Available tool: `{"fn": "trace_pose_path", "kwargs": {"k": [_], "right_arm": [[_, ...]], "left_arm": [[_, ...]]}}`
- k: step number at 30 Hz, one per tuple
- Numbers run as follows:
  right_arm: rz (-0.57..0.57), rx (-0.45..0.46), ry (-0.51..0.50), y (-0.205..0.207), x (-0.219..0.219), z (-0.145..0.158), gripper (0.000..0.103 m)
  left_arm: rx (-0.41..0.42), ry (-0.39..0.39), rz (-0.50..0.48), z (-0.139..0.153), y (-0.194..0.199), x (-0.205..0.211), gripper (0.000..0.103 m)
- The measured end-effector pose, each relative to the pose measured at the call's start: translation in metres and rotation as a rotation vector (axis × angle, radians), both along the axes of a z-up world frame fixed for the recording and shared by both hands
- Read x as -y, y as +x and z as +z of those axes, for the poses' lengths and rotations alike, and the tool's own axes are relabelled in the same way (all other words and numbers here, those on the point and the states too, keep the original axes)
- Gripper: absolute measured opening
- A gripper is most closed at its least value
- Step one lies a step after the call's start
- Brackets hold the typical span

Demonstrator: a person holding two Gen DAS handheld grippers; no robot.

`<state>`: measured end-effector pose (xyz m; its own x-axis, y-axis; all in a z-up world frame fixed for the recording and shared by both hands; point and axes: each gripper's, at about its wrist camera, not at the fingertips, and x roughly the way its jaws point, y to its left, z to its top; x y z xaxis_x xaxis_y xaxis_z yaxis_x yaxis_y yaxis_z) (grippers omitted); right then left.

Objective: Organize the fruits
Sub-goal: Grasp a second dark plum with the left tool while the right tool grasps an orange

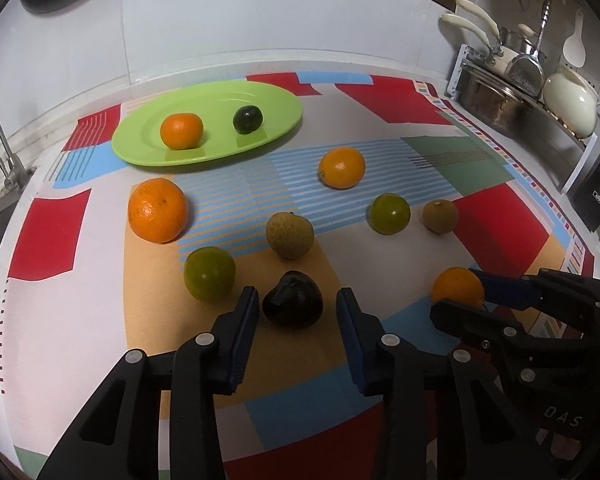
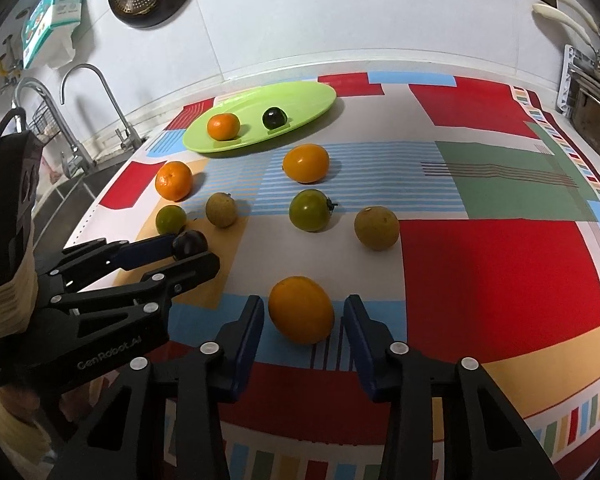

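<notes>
Kitchen counter under a patchwork tablecloth (image 1: 496,220), with a pot rack (image 1: 512,92) at two o'clock and a tap (image 2: 80,92) at ten o'clock in the right view

Green plate (image 1: 204,120) at eleven o'clock, already carrying two pieces: one small orange (image 1: 181,131) and one dark green fruit (image 1: 248,119)

Loose on the cloth, eight more: large mandarin (image 1: 158,210) at nine o'clock; yellow-orange fruit (image 1: 341,167) at one o'clock; near orange (image 2: 301,309) at six o'clock in the right view; two green tomatoes (image 1: 209,273) (image 1: 389,213); two tan speckled fruits (image 1: 289,234) (image 1: 440,216); one dark plum-like fruit (image 1: 293,298) at six o'clock in the left view

Left gripper (image 1: 296,308) spread wide, straddling the dark fruit, apart from it on both sides. Right gripper (image 2: 304,320) likewise released, bracketing the near orange without contact

Probably light, rounded and prone to rolling; the dark fruit looks glossy, so likely slippery and easily bruised. Best taken across the widest middle, gently. The orange seems firmer, with a skin that should give better hold
</notes>
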<state>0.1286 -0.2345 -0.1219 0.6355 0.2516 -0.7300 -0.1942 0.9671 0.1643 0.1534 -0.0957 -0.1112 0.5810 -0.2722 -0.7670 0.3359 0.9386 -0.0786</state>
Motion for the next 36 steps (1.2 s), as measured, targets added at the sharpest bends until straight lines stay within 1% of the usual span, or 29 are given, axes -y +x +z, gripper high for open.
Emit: {"fn": "trace_pose_path", "kwargs": {"k": [1, 2, 7, 13, 18, 30, 36], "right_arm": [[0.002, -0.004, 0.001, 0.0, 0.0, -0.001, 0.036], [0.003, -0.001, 0.002, 0.0, 0.0, 0.0, 0.035], [0.005, 0.0, 0.008, 0.001, 0.0, 0.001, 0.034], [0.015, 0.01, 0.021, 0.001, 0.0, 0.008, 0.034], [0.024, 0.027, 0.021, -0.001, -0.003, 0.017, 0.034], [0.056, 0.096, 0.016, -0.005, -0.014, 0.051, 0.034], [0.075, 0.123, 0.034, -0.003, -0.021, 0.067, 0.034]], "left_arm": [[0.002, -0.001, 0.002, 0.0, 0.0, 0.0, 0.032], [0.003, -0.002, 0.004, 0.0, 0.0, -0.001, 0.029], [0.009, 0.009, -0.002, 0.002, -0.002, 0.0, 0.029], [0.016, 0.002, 0.002, 0.01, -0.007, -0.003, 0.029], [0.036, -0.002, 0.009, 0.023, -0.011, -0.006, 0.029], [0.104, -0.016, 0.035, 0.058, -0.021, -0.019, 0.029], [0.138, -0.026, 0.054, 0.076, -0.023, -0.027, 0.029]]}}
